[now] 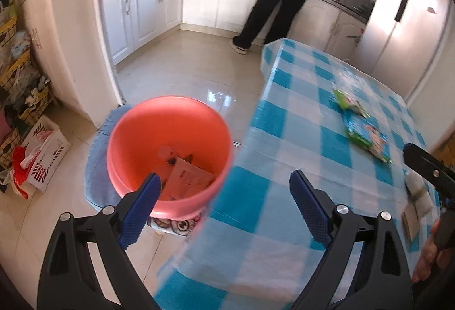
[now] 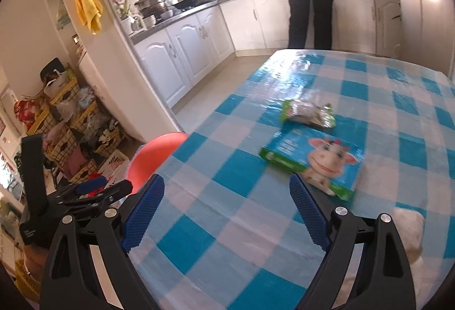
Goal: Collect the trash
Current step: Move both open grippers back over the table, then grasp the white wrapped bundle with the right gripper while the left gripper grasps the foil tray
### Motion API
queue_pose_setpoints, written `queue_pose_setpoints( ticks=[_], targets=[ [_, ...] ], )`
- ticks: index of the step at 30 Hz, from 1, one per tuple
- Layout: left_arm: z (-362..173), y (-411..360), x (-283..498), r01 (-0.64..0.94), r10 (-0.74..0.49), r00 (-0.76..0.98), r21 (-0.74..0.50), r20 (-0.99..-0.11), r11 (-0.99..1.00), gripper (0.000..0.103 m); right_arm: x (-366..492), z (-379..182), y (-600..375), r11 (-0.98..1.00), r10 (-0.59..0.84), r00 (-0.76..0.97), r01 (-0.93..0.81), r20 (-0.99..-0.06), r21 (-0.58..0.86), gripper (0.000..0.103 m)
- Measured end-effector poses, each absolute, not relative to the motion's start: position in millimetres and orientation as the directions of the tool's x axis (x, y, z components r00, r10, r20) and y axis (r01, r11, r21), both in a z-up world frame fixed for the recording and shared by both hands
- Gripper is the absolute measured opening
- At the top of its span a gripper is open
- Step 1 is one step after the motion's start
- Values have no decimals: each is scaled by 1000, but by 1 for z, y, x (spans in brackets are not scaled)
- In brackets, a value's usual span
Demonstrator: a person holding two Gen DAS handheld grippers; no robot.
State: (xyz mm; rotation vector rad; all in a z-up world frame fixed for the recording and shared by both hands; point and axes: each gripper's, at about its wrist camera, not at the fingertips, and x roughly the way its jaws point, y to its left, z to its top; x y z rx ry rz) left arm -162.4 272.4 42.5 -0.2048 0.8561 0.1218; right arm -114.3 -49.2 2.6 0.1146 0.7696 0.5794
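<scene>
both claws are released and empty. the left claw [image 1: 224, 207] hangs with its jaws wide apart over the near corner of the bench [image 1: 284, 139], its left finger out above the orange bucket [image 1: 170, 122], which stands on the floor just beside the bench edge and already holds a few paper scraps. the right claw [image 2: 227, 210] is just as wide open, low over the checked cloth of the bench [image 2: 227, 224].

the trash left on the bench lies ahead and to the right of the right claw: a flat box with a cartoon cow [image 2: 312, 162], its near corner just past the right fingertip, and beyond it, touching or nearly so, a crumpled green-edged wrapper [image 2: 310, 112]. from the left claw both the box [image 1: 366, 136] and the wrapper [image 1: 349, 102] sit well apart, far to the right, so the right hand is plainly the nearer one.

the box's long axis runs from left-far to right-near, slanted across the right claw's line of reach, so i judge the next grab calls for a slide forward and right, with the jaws closing across the short side or over a corner. something pale and soft [image 2: 409, 230] lies at the right claw's right, close by; too blurred to name. the bucket [image 2: 159, 156] sits to that claw's left, below bench level.
</scene>
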Motion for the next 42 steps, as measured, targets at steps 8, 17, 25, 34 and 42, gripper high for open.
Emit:
queue_pose_setpoints(
  ticks=[8, 17, 25, 34, 42],
  targets=[
    [50, 246, -176, -122, -20, 661, -135, -750, 983, 92, -132, -3, -92, 889, 454, 644, -372, -616, 266, 89],
    [53, 227, -182, -45, -78, 669, -145, -739, 988, 92, -143, 2, -130, 921, 390, 696, -294, -603, 256, 89],
    [52, 195, -185, 84, -177, 659, -162, -731, 983, 92, -160, 2, -181, 957, 281, 741, -168, -610, 237, 89],
    [39, 160, -187, 193, -247, 609, -161, -753, 968, 92, -169, -29, -212, 957, 273, 678, -117, -682, 266, 89],
    [32, 143, -185, 240, -267, 573, -153, -775, 959, 92, -167, -41, -210, 945, 314, 647, -142, -695, 294, 89]
  ],
)
